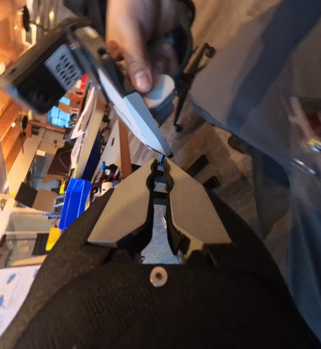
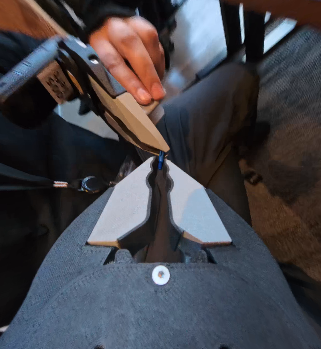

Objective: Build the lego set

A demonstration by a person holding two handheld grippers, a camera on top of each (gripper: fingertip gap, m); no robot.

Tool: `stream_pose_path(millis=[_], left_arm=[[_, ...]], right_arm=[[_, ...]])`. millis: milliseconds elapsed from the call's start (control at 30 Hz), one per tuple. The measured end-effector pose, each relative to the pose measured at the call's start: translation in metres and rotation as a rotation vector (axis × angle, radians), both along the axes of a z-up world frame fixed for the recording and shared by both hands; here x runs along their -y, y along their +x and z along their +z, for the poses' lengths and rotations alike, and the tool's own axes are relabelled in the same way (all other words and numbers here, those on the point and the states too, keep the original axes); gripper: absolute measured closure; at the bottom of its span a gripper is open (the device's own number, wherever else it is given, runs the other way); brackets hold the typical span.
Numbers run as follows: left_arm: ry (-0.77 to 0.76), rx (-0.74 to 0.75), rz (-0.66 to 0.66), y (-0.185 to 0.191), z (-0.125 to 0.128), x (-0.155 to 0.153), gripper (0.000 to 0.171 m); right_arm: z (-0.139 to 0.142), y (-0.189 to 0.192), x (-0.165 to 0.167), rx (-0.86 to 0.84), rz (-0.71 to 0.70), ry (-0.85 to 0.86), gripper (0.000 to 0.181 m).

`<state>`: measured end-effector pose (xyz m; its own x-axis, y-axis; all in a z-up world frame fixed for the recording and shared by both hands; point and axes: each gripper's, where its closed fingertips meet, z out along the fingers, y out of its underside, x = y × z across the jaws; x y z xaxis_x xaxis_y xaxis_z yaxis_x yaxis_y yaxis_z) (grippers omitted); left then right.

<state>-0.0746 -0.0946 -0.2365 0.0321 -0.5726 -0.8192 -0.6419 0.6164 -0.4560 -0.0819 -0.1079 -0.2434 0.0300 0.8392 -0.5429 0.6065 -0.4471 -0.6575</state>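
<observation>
Above a cluttered workbench [image 1: 42, 151], both near-closed grippers, left gripper [image 1: 160, 162] and right gripper [image 2: 160, 160], pinch one small blue plastic pin [image 1: 161, 160]; the build looks barely started

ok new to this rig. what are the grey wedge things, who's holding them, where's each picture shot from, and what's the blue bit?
No robot arm here: a person holds a hand-operated two-finger gripper in each hand. Each picture comes from a wide-angle camera mounted on one gripper, looking forward along its grey wedge-shaped fingers.

In the left wrist view, the left gripper fills the foreground; the right gripper comes in from above, held by a bare hand. The right wrist view is the mirror: the right gripper is in the foreground and the left gripper is opposite.

Both tips meet on one small blue lego pin, pinched from both ends in mid-air, over the person's lap. A cluttered white desk is in the blurred background.
</observation>
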Motion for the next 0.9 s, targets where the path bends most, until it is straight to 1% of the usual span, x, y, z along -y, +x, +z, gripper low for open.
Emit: stream_pose_path(millis=[67,133,200,300,367,433,533,600,633,900], left_arm=[[-0.042,0.12,0.046,-0.002,0.019,-0.008,0.169],[-0.089,0.221,0.088,-0.004,0.034,-0.014,0.169],[-0.119,0.29,0.115,-0.007,0.042,-0.017,0.169],[-0.135,0.337,0.126,-0.009,0.047,-0.019,0.169],[-0.138,0.358,0.133,-0.011,0.05,-0.02,0.169],[-0.133,0.368,0.136,-0.011,0.051,-0.021,0.169],[-0.128,0.369,0.138,-0.011,0.051,-0.021,0.169],[-0.131,0.369,0.138,-0.01,0.052,-0.021,0.169],[-0.128,0.367,0.139,-0.01,0.051,-0.021,0.169],[-0.124,0.337,0.148,-0.009,0.046,-0.023,0.169]], right_arm=[[0.025,-0.002,-0.012,-0.135,-0.063,0.0,0.177],[0.044,-0.004,-0.021,-0.241,-0.106,0.05,0.177],[0.055,-0.005,-0.026,-0.294,-0.134,0.116,0.177],[0.063,-0.005,-0.033,-0.33,-0.175,0.186,0.172],[0.07,-0.005,-0.033,-0.366,-0.178,0.208,0.172],[0.072,-0.006,-0.031,-0.378,-0.169,0.219,0.171],[0.066,-0.009,-0.031,-0.341,-0.166,0.241,0.169],[0.061,-0.01,-0.03,-0.314,-0.161,0.262,0.171],[0.061,-0.011,-0.03,-0.314,-0.158,0.274,0.176],[0.056,-0.011,-0.031,-0.306,-0.162,0.274,0.177]])
